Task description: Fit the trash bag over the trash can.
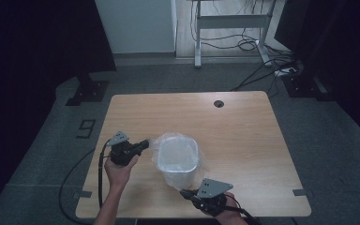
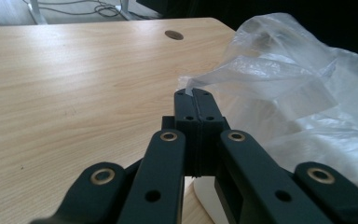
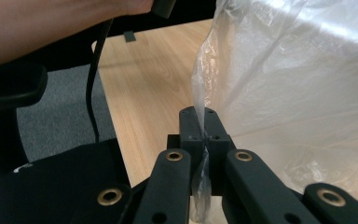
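Both claws are clenched on the clear plastic bag [image 1: 168, 140]: the left claw [image 1: 144, 144] at its left edge, the right claw [image 1: 185, 192] at its near edge. One bag is draped over one white bin [image 1: 178, 159] near the middle of the table [image 1: 243, 140]. The film is best drawn down evenly, without tearing it or tipping the bin.

A light wooden bench [image 1: 243, 140] with a round cable hole [image 1: 219, 103] stands on grey carpet [image 1: 337, 154]. Beyond it, a white-framed desk [image 1: 229, 21] straddles tangled cables [image 1: 251, 44]. A white wall panel [image 1: 136, 23] stands between dark curtains [image 1: 37, 42].
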`<action>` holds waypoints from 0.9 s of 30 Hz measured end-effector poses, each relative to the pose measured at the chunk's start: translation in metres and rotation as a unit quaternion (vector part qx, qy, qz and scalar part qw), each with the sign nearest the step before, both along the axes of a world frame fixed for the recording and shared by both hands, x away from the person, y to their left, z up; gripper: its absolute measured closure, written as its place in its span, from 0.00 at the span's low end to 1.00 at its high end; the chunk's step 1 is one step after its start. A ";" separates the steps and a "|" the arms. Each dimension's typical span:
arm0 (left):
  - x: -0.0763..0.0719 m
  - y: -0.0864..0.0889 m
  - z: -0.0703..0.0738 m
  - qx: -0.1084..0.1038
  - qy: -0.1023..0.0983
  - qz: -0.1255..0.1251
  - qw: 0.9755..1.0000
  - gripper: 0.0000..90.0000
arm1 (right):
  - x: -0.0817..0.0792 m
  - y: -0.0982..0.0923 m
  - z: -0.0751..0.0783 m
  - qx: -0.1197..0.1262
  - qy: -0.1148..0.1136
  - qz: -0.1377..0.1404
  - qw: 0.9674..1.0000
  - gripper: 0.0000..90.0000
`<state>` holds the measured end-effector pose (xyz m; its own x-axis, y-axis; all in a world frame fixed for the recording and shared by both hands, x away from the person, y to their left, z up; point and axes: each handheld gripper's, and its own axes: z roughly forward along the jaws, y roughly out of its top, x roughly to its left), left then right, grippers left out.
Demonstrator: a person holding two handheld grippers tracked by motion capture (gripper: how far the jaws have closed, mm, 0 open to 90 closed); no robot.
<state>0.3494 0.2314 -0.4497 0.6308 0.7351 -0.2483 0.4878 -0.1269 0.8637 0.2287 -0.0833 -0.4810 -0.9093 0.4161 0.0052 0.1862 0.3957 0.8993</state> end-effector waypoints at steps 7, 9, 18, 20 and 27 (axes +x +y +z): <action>0.002 0.001 -0.006 0.005 0.014 0.002 1.000 1.00 | 0.000 0.007 -0.010 -0.017 0.005 0.010 1.000 0.99; 0.002 0.002 -0.009 0.005 0.019 0.003 1.000 1.00 | 0.001 0.007 -0.011 -0.021 0.007 0.008 1.000 0.99; 0.006 0.002 -0.017 0.008 0.038 0.001 0.999 1.00 | 0.006 0.002 -0.016 -0.044 0.020 -0.006 0.999 0.99; 0.006 0.002 -0.018 0.011 0.040 0.000 0.999 1.00 | 0.007 0.002 -0.017 -0.047 0.022 -0.010 0.999 0.99; 0.007 0.002 -0.023 0.012 0.047 0.000 0.999 1.00 | 0.011 -0.001 -0.021 -0.053 0.027 -0.020 0.998 0.99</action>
